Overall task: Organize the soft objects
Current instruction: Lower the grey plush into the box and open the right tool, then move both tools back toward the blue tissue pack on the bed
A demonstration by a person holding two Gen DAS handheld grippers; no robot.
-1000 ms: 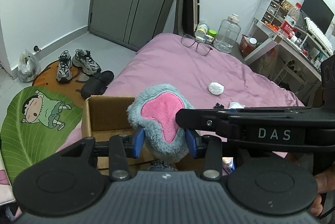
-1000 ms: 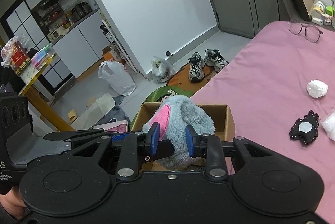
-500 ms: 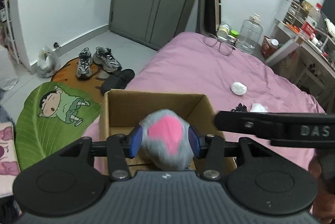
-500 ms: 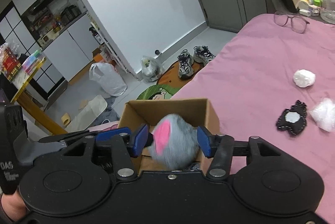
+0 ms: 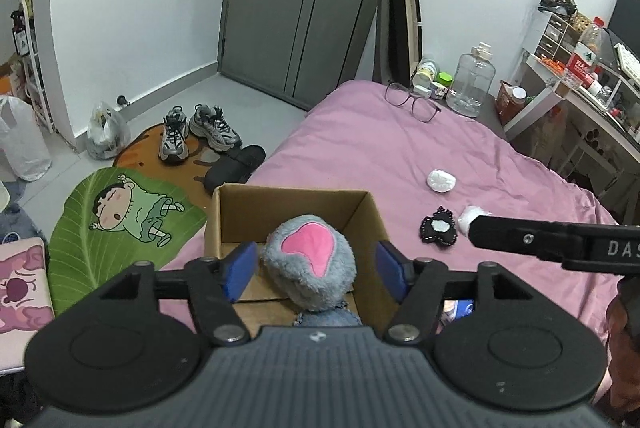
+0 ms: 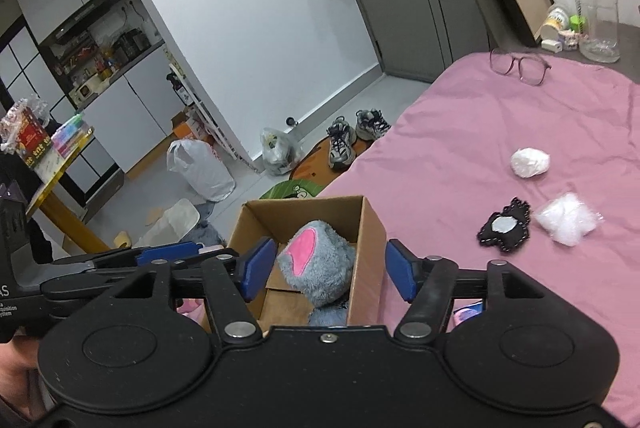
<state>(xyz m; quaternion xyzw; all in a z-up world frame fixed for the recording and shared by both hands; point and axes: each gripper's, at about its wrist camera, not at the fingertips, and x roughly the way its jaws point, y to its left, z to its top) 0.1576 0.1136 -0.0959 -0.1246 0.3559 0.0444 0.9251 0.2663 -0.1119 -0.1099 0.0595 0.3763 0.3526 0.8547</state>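
Now both grippers (left (image 5: 316,270), right (image 6: 326,270)) gape, just opened, plush (image 5: 310,260) loose inside box (image 5: 292,201).

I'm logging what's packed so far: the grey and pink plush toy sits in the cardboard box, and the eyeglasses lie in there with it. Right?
Partly. The plush toy is in the cardboard box, but the eyeglasses lie on the pink bed, well apart, as the right wrist view shows.

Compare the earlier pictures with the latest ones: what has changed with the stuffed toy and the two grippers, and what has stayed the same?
Both grippers held the stuffed toy above the cardboard box. The left gripper and right gripper have just been opening; the toy has dropped into the box, free of the pads. The glasses, the black patch and the white wads lie on the pink bed as before.
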